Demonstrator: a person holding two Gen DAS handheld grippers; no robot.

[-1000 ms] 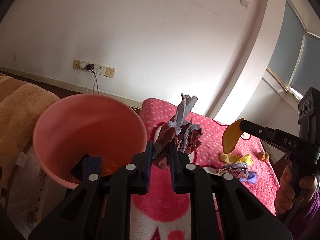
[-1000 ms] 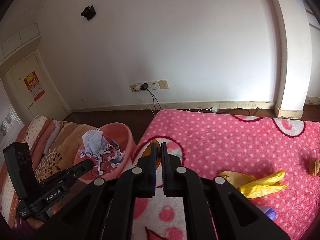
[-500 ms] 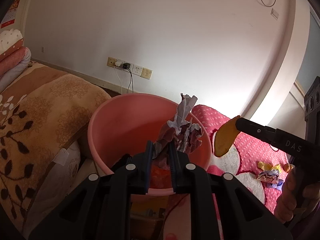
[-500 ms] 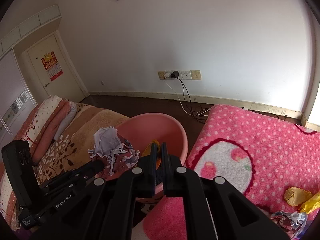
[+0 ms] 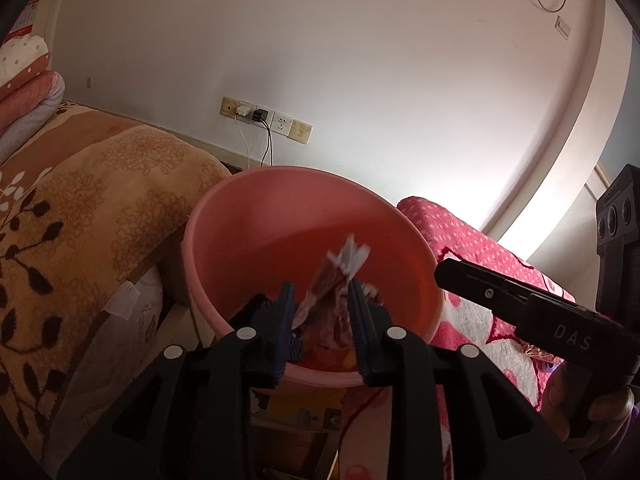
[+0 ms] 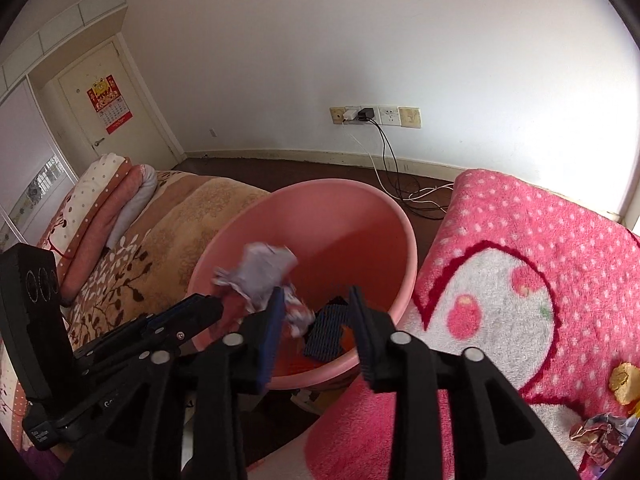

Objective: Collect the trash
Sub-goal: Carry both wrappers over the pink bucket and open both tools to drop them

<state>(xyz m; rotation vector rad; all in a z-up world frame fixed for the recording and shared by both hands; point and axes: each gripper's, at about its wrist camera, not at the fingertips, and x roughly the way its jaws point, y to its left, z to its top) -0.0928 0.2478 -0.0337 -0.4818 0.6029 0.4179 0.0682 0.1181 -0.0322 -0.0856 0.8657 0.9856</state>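
Left wrist view: our left gripper (image 5: 322,312) hangs over the near rim of the pink bin (image 5: 224,216). Its jaws have just been opening; the crumpled wrapper (image 5: 334,284) sits blurred between the spread fingers (image 5: 286,312), long axis tilting up and away, pads apparently off it, so we judge it released and falling. The bin mouth lies straight below and ahead, with open room inside. The right gripper (image 5: 444,276) reaches in from the right, its tip over the bin's right rim; from here we cannot tell how its fingers stand.

Right wrist view: the right gripper (image 6: 316,312) also points down into the bin (image 6: 412,248). Its jaws have just been opening and nothing is between the parted fingers (image 6: 362,320). The wrapper (image 6: 264,270) shows left of them, above the bin's left side, off the left gripper (image 6: 208,312). Left gripper is nearer it. More trash, foil (image 6: 600,434) and peel (image 6: 622,376), lies at the pink blanket's (image 6: 540,240) right edge, well apart from the bin, nearer our right hand.
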